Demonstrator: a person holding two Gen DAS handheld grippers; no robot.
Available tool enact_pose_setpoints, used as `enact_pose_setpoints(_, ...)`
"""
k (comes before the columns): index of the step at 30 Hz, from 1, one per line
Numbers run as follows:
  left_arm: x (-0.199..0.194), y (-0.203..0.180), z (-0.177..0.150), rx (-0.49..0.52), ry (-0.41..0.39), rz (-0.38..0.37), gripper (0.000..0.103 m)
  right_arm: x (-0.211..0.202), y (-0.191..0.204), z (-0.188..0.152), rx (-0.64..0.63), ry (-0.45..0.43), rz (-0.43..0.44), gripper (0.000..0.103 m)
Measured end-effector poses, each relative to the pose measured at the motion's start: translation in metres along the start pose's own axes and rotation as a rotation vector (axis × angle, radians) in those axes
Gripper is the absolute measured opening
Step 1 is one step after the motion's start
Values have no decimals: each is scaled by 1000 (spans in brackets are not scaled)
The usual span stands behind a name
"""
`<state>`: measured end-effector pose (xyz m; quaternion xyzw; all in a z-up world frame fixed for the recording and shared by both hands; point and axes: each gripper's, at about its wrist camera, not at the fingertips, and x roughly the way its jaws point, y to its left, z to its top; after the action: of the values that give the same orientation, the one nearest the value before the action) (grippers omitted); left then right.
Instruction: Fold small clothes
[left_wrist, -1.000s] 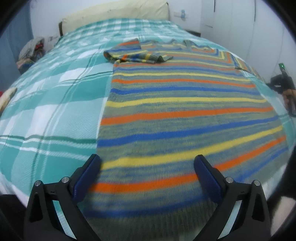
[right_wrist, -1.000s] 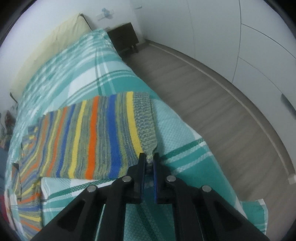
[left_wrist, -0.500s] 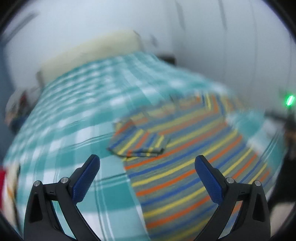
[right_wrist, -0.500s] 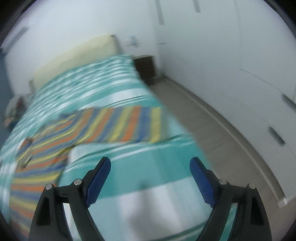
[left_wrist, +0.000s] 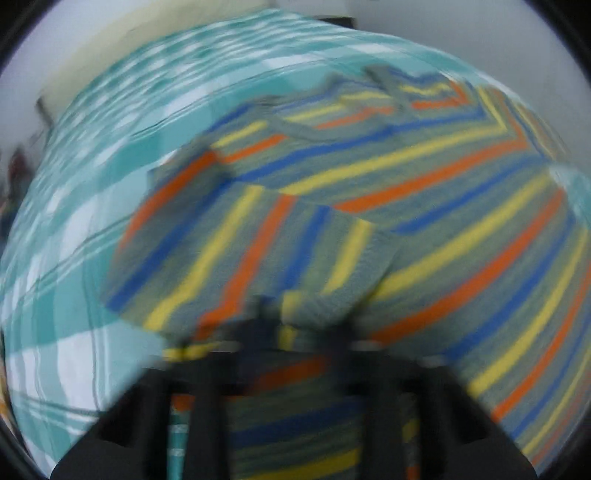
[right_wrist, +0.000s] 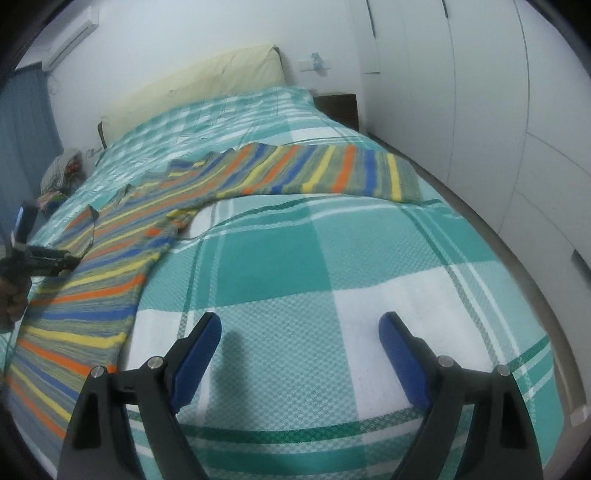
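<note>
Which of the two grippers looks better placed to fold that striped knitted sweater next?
Left. The left gripper is closing on the folded sleeve of the striped knitted sweater, while the right gripper hangs open above the bare teal checked bedspread.

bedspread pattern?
Teal, green and white plaid bedspread; clearest in the right wrist view.

The right gripper (right_wrist: 299, 332) is a black plastic frame whose two angled arms splay to eleven and one o'clock. Each arm ends in a ridged blue pad and carries two round silver screw heads along its top edge. The left gripper (left_wrist: 295, 325), blurred in its own view, shows the same black frame. Seen at nine o'clock from the right wrist, it bears a blue block.
</note>
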<state>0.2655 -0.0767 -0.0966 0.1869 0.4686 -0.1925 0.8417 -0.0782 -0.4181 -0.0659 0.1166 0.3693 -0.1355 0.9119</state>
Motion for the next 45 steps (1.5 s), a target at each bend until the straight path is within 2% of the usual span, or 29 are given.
enact_pose_setpoints(1, -4, 8, 0, -29, -6, -32, 8, 2, 1, 1, -5, 1, -5, 87)
enact_pose_setpoints(4, -35, 60, -1, -216, -91, -76, 8, 4, 4, 1, -16, 4, -13, 88)
enact_pose_setpoints(5, -48, 91, -6, -328, -128, -71, 8, 5, 5, 1, -17, 3, -13, 88)
enact_pose_setpoints(7, -61, 145, -21, -511, -163, -22, 8, 5, 5, 0, -18, 0, -12, 89)
enact_pose_setpoints(8, -65, 176, -34, -613, -163, 33, 8, 5, 6, -1, -20, -1, -13, 89)
enact_pose_setpoints(10, -64, 220, -56, -737, -123, 133, 7, 8, 8, -1, -33, 1, -19, 91)
enact_pose_setpoints(13, -56, 255, -85, -836, -71, 183, 6, 11, 13, -2, -58, 6, -41, 93)
enact_pose_setpoints(18, -35, 269, -116, -933, -15, 133, 5, 13, 16, -4, -77, 5, -57, 96)
enact_pose_setpoints(21, -38, 270, -128, -988, -21, 97, 5, 13, 16, -4, -79, 3, -57, 96)
enact_pose_setpoints(26, -32, 283, -126, -1035, -13, 95, 4, 14, 17, -5, -83, 4, -60, 96)
enact_pose_setpoints(29, -29, 283, -123, -1013, 3, 96, 5, 16, 17, -4, -89, 6, -60, 97)
enact_pose_setpoints(31, -26, 282, -119, -976, 29, 84, 9, 17, 17, -4, -92, 7, -60, 98)
enact_pose_setpoints(32, -27, 280, -117, -953, 34, 91, 15, 17, 17, -4, -92, 7, -60, 98)
enact_pose_setpoints(34, -29, 275, -114, -890, 40, 112, 35, 17, 17, -5, -92, 6, -59, 98)
enact_pose_setpoints(35, -30, 270, -110, -843, 35, 126, 54, 17, 17, -5, -93, 7, -59, 99)
enact_pose_setpoints(36, -31, 266, -107, -809, 25, 135, 64, 18, 17, -5, -94, 9, -61, 99)
enact_pose_setpoints(40, -24, 256, -91, -733, 10, 143, 68, 20, 19, -5, -105, 14, -72, 100)
enact_pose_setpoints(41, -22, 259, -89, -748, 7, 161, 63, 20, 20, -5, -107, 15, -74, 100)
enact_pose_setpoints(42, -20, 269, -90, -805, 2, 179, 38, 20, 20, -5, -108, 15, -75, 100)
enact_pose_setpoints(43, -18, 281, -95, -883, 0, 175, 19, 20, 20, -5, -108, 15, -75, 100)
enact_pose_setpoints(44, -16, 291, -101, -957, -10, 150, 5, 20, 20, -5, -108, 14, -74, 100)
enact_pose_setpoints(45, -17, 306, -112, -1052, -44, 86, 4, 20, 20, -5, -108, 15, -74, 100)
